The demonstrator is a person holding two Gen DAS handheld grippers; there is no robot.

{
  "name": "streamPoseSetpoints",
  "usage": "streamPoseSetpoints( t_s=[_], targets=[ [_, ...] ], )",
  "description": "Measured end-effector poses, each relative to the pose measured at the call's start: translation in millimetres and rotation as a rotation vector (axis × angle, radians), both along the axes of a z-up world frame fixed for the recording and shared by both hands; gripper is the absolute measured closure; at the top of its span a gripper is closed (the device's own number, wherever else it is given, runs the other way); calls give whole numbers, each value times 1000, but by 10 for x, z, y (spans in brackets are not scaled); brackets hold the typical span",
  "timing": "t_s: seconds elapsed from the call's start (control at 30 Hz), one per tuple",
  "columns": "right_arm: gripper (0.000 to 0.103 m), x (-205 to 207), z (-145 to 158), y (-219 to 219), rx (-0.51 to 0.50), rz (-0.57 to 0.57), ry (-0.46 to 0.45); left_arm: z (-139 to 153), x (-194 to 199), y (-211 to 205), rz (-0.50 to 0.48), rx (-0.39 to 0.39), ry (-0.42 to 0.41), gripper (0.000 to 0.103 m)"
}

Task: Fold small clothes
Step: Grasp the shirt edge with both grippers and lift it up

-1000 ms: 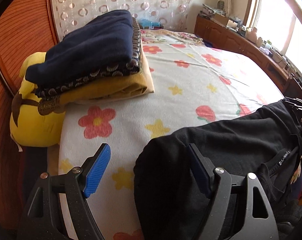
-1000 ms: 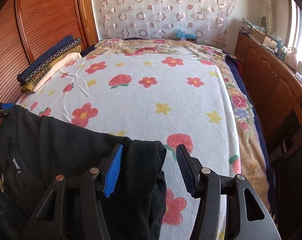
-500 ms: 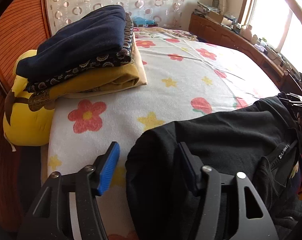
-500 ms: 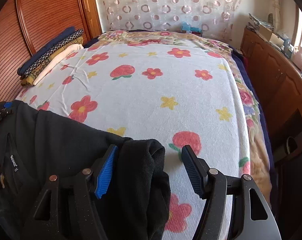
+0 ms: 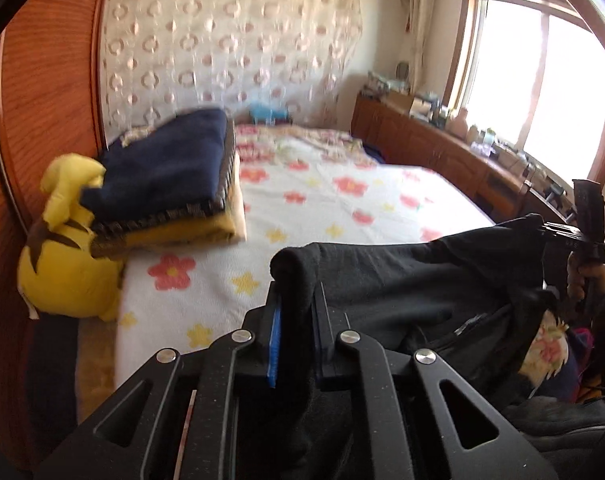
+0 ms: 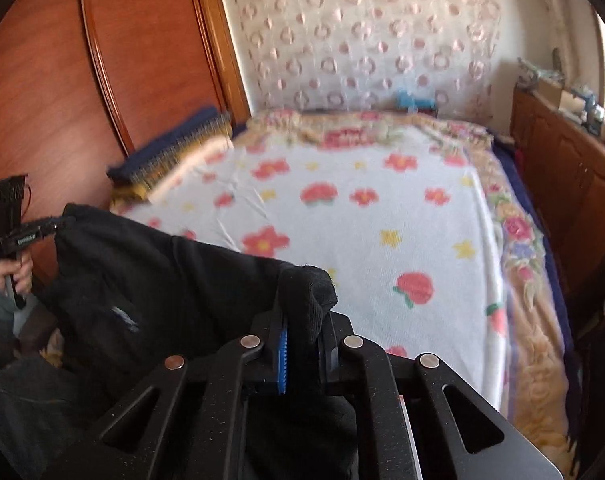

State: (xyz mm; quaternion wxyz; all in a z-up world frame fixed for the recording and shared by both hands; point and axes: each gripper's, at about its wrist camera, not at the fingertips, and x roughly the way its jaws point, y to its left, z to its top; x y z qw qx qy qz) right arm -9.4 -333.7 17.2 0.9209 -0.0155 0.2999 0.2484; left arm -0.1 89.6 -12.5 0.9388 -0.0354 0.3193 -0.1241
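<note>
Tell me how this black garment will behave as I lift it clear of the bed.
The black garment is probably floppy: it sags between the left gripper and right gripper. It looks thickish, so likely weighty; folds bunch at the pads, suggesting secure grips.

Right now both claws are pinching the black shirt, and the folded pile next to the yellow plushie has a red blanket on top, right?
Not quite. The top of the folded pile is navy blue, not red, as the left wrist view shows. The rest holds: the left claw and right claw each pinch the black garment, and the pile sits beside the yellow plushie.
</note>
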Motion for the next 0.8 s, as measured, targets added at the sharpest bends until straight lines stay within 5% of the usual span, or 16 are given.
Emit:
streamPoseSetpoints(
  t_s=[0.33,0.8],
  targets=[
    [93,-1092,1352,-130,-8,21,-271,1313,-744,-49,-70,-61,-319,90],
    [93,-2113,2398,-378,18,20,-532,2201,-992,154,-23,-56,-576,90]
  ],
)
